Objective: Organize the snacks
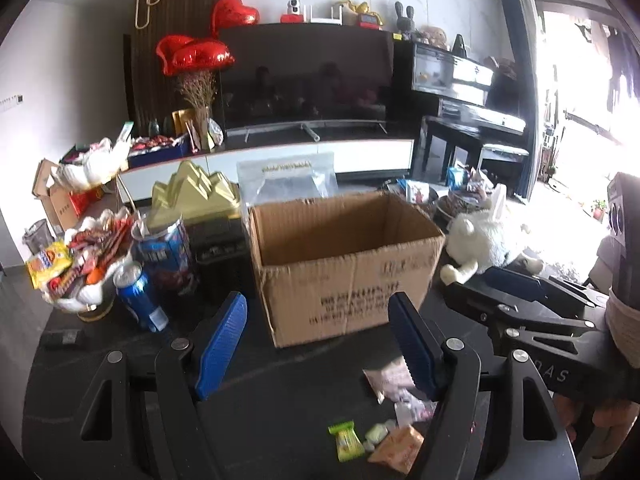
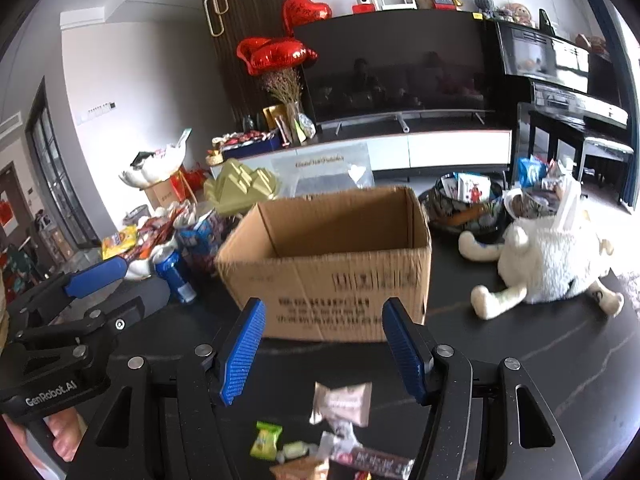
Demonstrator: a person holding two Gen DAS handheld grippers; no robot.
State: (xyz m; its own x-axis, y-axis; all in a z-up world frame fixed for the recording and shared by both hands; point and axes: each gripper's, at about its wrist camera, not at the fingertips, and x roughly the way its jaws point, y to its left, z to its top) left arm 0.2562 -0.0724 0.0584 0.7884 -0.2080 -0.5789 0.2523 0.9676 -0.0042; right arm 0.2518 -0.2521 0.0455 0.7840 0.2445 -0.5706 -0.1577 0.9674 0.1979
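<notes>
The dark stone-look tabletop [image 2: 520,360] carries everything, and the largest thing on it is the open brown corrugated cardboard box [image 2: 332,276], flaps up and, as far as its visible inside shows, holding nothing, which I judge to be where the snacks go. Right of it lies a white plush toy animal [image 2: 548,264]; left of it stand a blue drinks can [image 2: 175,276] and a white shell-shaped dish heaped with wrapped snacks [image 1: 86,268]. The loose snacks lie near the front edge, well short of the box: a pale pink-brown wrapped bar [image 2: 342,404], a dark brown chocolate-bar wrapper [image 2: 372,460], an orange packet [image 1: 396,448], and a small green-and-yellow candy [image 2: 266,440]. The right gripper [image 2: 322,352] hovers above this cluster, jaws spread wide and empty; the left gripper [image 1: 320,344] is likewise wide apart and holds nothing. The step seems to be the approach to a first pick. Next would be lowering one gripper over a single packet, probably the pink-brown bar, closing on it, then carrying it over the box rim.
</notes>
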